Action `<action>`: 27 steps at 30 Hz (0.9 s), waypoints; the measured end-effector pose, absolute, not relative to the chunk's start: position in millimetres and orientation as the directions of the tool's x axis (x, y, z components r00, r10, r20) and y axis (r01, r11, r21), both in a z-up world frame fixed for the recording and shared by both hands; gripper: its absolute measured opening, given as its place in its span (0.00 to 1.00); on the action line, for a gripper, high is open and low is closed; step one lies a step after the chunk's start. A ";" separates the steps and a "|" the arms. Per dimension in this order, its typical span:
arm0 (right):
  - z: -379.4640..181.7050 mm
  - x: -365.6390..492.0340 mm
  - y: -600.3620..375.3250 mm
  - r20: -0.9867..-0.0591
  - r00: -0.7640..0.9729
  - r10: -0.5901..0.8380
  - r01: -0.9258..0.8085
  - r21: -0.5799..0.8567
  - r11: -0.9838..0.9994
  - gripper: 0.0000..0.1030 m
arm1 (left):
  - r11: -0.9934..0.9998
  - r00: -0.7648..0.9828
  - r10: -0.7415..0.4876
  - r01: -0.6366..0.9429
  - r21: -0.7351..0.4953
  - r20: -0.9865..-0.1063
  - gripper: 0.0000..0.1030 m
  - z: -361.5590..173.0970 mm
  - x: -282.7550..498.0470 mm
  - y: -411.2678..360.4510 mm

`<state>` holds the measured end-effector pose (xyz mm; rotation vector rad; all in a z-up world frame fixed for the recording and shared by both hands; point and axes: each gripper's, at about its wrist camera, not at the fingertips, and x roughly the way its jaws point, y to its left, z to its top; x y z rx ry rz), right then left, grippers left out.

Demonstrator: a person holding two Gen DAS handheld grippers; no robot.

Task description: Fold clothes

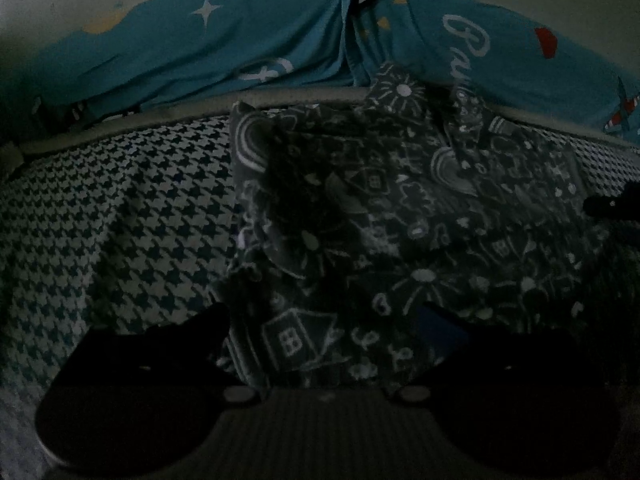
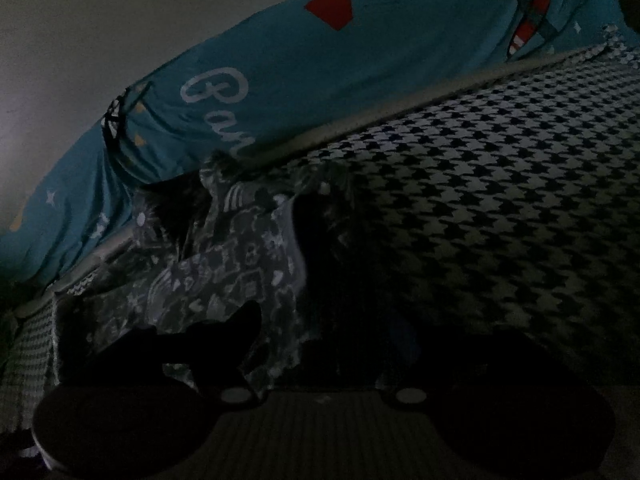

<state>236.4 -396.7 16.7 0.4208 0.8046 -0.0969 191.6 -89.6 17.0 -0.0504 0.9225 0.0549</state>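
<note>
A grey garment [image 1: 360, 200] printed with white doodles of houses, flowers and rainbows lies partly folded on the houndstooth bedspread [image 1: 100, 220]. One flap is turned over its left half. My left gripper [image 1: 324, 312] hangs low over the garment's near edge, its two dark fingers wide apart and the cloth lying loose between them. In the right wrist view the same garment [image 2: 224, 264] sits to the left. My right gripper [image 2: 326, 324] is open over its right edge, where deep shadow hides the cloth. A dark finger [image 1: 608, 202] of the right gripper shows at the left wrist view's right edge.
A teal cover [image 1: 240, 48] with white stars, script lettering, a red shape and a plane print is bunched along the far side of the bed, against a pale wall [image 2: 80, 20]. A pale piped edge [image 1: 120, 128] borders the bedspread. The light is very dim.
</note>
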 end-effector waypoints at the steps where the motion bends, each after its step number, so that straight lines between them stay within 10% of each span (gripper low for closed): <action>1: 14.4 239.0 -396.5 -0.720 0.690 0.073 0.243 0.325 0.914 0.68 | 0.997 0.602 0.022 -0.069 -0.025 -0.798 1.00 17.0 191.9 -89.5; 12: 2.1 254.3 -382.4 -0.731 0.681 0.049 0.207 0.256 0.944 0.68 | 0.997 0.600 0.001 -0.060 -0.043 -0.800 1.00 15.9 190.9 -90.0; 27: 6.5 251.0 -365.9 -0.712 0.702 0.015 0.172 0.190 0.967 0.29 | 0.997 0.598 0.005 -0.062 -0.040 -0.802 1.00 12.1 186.7 -90.4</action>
